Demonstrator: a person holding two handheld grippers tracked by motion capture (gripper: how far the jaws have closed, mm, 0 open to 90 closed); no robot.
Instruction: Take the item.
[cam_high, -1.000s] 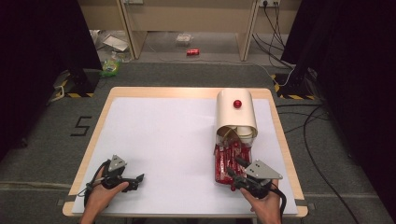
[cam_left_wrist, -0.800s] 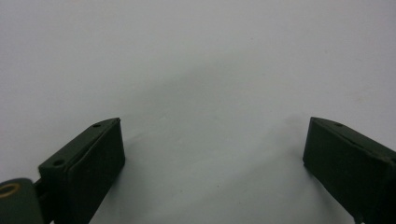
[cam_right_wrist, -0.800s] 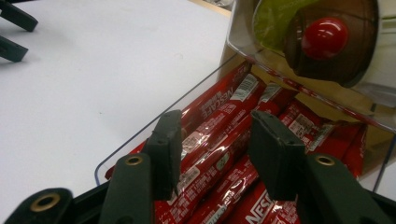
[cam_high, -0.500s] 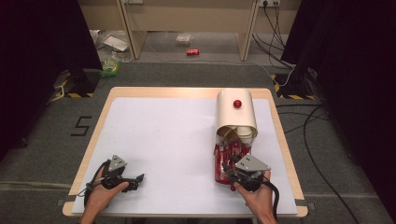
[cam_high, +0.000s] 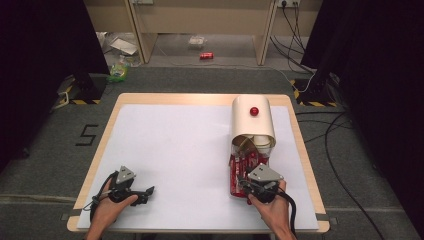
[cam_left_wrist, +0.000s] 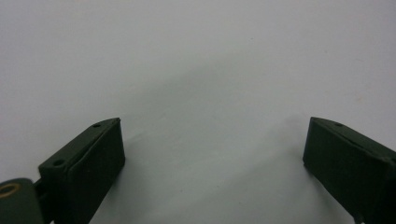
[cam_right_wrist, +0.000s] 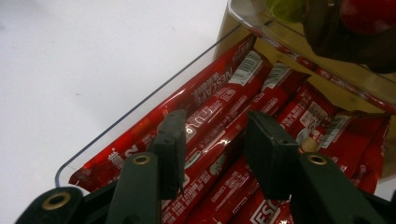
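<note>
Red coffee stick sachets (cam_high: 243, 162) lie in a clear tray (cam_right_wrist: 140, 105) at the mouth of a cream dispenser (cam_high: 252, 125) with a red knob (cam_high: 254, 110). My right gripper (cam_high: 244, 183) hangs over the sachets, held by a hand at the table's near right. In the right gripper view its jaws (cam_right_wrist: 212, 140) straddle one sachet (cam_right_wrist: 210, 112); they have just been closing, and the pads stand apart from it. My left gripper (cam_high: 148, 192) rests at the near left, open (cam_left_wrist: 212, 140) over bare white table with nothing between its fingers.
The white table top (cam_high: 175, 150) is bounded by a wooden edge (cam_high: 95, 165). Cables trail on the floor at the right (cam_high: 340, 150). A red can (cam_high: 206, 55) and litter lie on the floor beyond the table.
My right gripper has edged left and forward over the sachets, and its jaws stand narrower. The left gripper has stayed put.
</note>
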